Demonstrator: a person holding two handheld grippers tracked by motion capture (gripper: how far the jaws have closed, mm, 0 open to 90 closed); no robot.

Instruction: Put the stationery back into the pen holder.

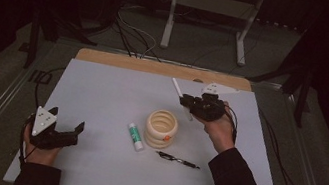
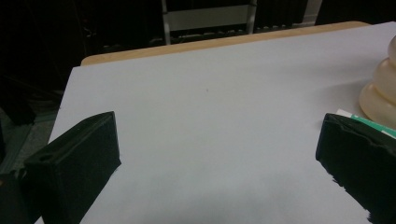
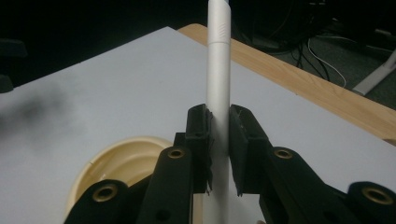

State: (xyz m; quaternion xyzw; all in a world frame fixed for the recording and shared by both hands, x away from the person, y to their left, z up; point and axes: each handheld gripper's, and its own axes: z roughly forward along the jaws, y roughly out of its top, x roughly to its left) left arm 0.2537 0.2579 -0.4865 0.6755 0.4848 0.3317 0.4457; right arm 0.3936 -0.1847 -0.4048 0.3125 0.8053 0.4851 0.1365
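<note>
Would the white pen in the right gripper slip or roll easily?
Probably. The white pen looks smooth and round, so it may slide in the right gripper clamped on it. Laid on the table, it would likely roll. It seems stiff and light.

Hand-held gripper clamping white pen, cream holder below

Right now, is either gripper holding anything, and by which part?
The right gripper is shut on a white pen, clamped across its barrel, above the cream ribbed holder. The left gripper is open and holds nothing.
</note>
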